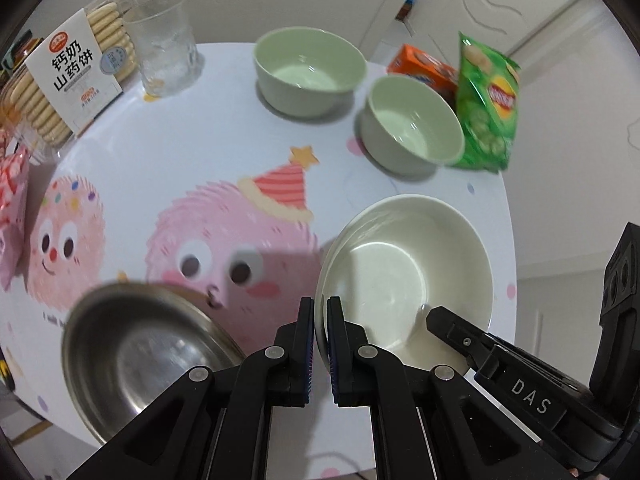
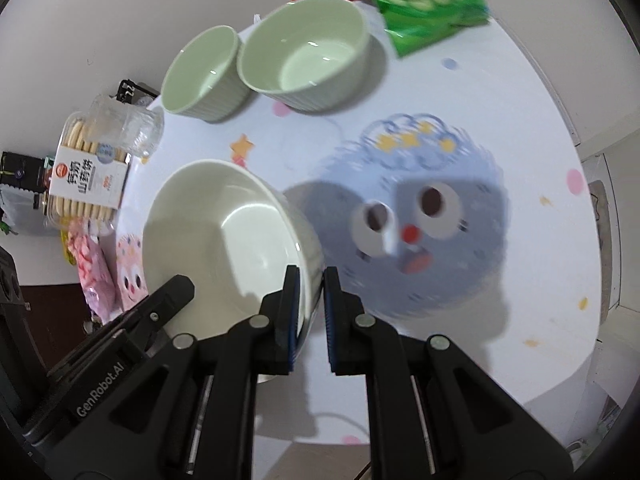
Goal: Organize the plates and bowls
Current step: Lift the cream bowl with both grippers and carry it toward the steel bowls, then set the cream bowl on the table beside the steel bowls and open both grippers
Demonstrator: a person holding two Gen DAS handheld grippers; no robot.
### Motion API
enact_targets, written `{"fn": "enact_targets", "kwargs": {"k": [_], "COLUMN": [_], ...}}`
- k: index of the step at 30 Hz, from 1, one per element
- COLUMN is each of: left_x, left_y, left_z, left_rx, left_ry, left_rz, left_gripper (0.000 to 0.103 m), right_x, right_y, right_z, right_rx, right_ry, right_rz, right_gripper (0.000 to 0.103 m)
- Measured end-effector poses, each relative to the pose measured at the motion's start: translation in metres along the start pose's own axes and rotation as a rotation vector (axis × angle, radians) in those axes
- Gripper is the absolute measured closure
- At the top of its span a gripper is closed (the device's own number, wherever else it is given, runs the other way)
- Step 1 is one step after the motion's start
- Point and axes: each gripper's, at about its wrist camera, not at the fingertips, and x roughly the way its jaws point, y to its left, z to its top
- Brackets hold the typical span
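A large white bowl point(image 1: 404, 264) point(image 2: 224, 232) hangs tilted above the round cartoon-print table point(image 1: 200, 128), held by both grippers. My left gripper point(image 1: 321, 312) is shut on its left rim. My right gripper point(image 2: 310, 280) is shut on the opposite rim, and the bowl's wall shows between its pads. Two pale green bowls point(image 1: 310, 68) point(image 1: 412, 124) stand side by side at the far edge, seen also as the smaller-looking bowl point(image 2: 200, 76) and the nearer one point(image 2: 308, 52). A steel bowl point(image 1: 136, 356) sits near the table's front left.
A biscuit box point(image 1: 68, 76) and a clear plastic cup point(image 1: 168, 52) stand at the far left. A green chips bag point(image 1: 488, 108) and an orange box point(image 1: 420, 64) lie behind the green bowls. A pink packet point(image 2: 90, 268) lies at the left edge.
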Motion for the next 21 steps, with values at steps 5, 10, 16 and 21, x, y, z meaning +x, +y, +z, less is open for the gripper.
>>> {"fn": "enact_targets", "kwargs": {"k": [5, 10, 16, 21], "left_x": [0.007, 0.020, 0.032, 0.039], "left_y": [-0.015, -0.018, -0.014, -0.010], "left_z": [-0.029, -0.050, -0.069, -0.075], "left_rx": [-0.004, -0.019, -0.053, -0.070], "left_ry": [0.016, 0.034, 0.045, 0.045], "left_rz": [0.015, 0.036, 0.056, 0.071], "left_gripper": [0.098, 0.098, 0.097, 0.098], "right_x": [0.000, 0.011, 0.026, 0.034], "right_y": [-0.032, -0.047, -0.055, -0.054], "right_z": [-0.016, -0.030, -0.040, -0.044], "right_rx": [-0.007, -0.029, -0.063, -0.096], "right_ry": [0.033, 0.071, 0.108, 0.129], "right_rz": [0.002, -0.003, -0.007, -0.011], "right_gripper": [0.090, 0.090, 0.090, 0.089]}}
